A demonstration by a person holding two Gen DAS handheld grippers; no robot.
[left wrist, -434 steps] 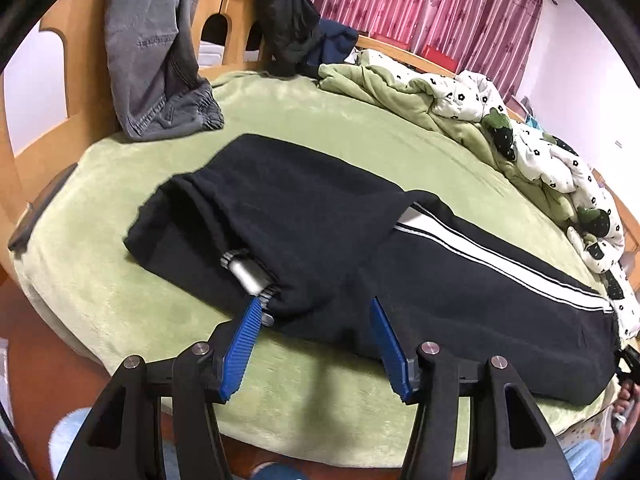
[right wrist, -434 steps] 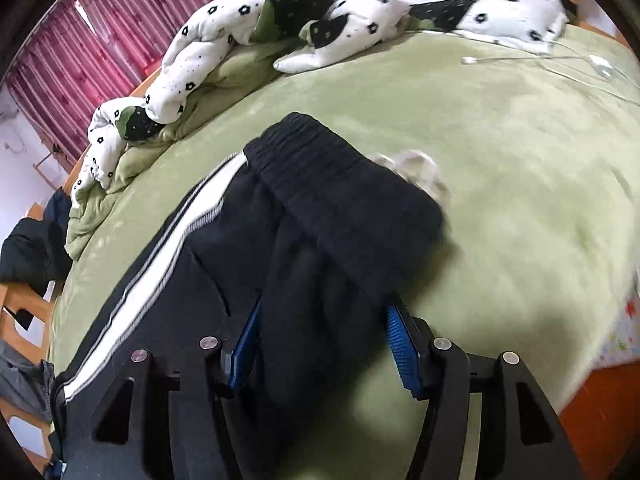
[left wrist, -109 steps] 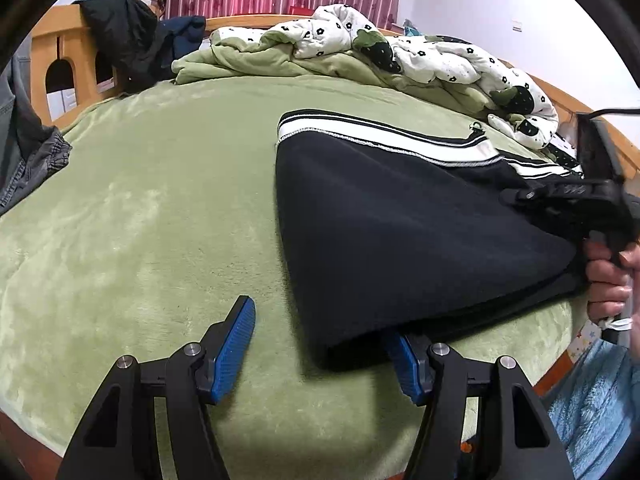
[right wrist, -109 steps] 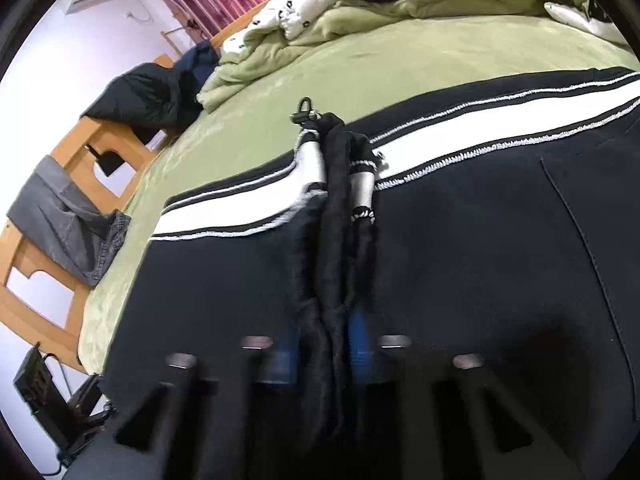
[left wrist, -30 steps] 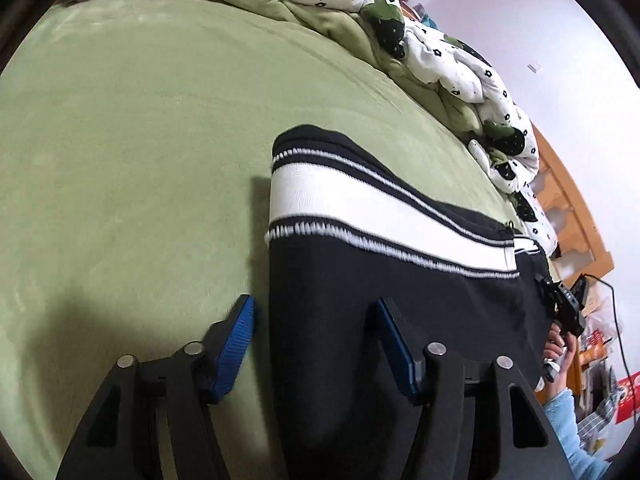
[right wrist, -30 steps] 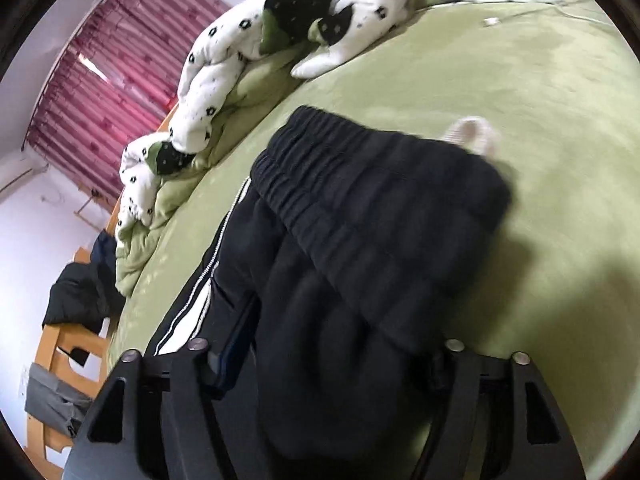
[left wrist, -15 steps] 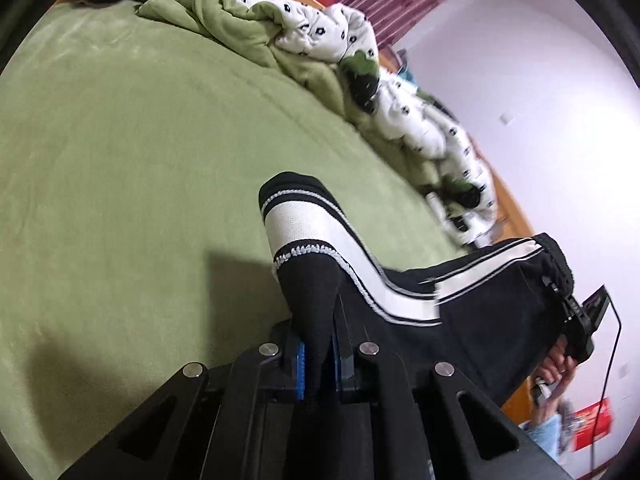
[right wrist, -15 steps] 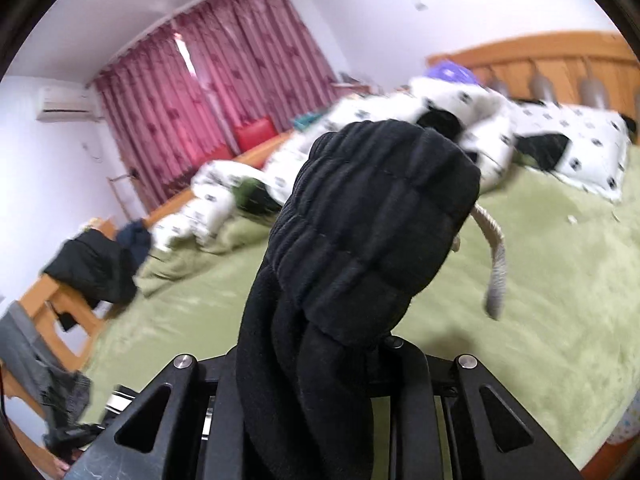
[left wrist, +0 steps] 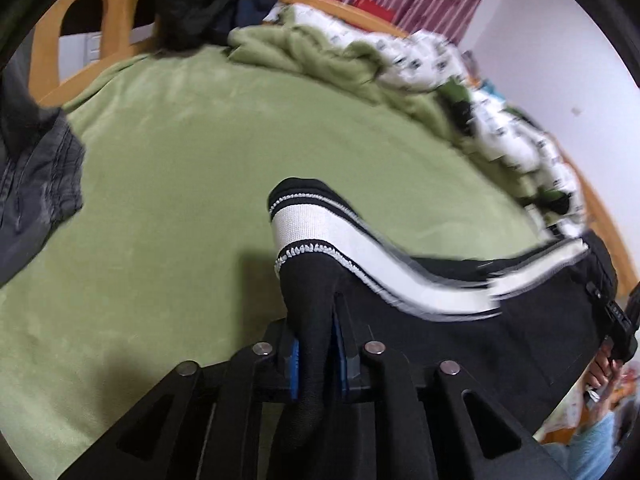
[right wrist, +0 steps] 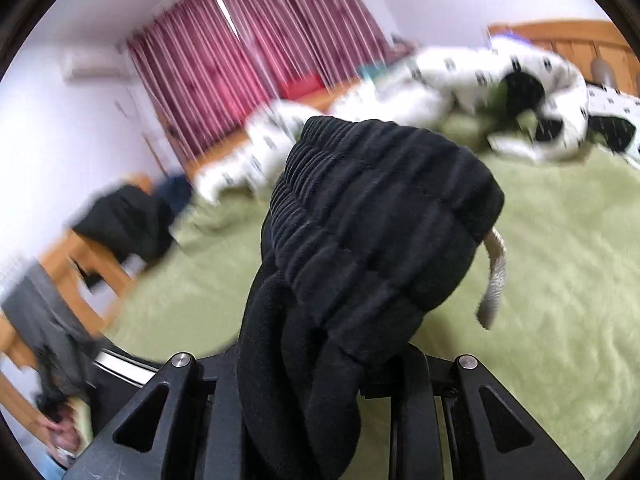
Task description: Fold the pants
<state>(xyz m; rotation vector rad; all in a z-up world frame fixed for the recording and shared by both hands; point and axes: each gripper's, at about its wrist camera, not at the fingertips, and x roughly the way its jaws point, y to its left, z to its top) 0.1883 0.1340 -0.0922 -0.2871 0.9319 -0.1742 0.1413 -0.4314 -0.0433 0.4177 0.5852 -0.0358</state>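
Now both claws pinch thick, soft black pants [left wrist: 460, 336].

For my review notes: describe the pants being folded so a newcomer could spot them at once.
On the green bed cover, the black pants hang between the left gripper and right gripper. Unlike the grey garment draped on the wooden bed frame, they carry a broad white side stripe.
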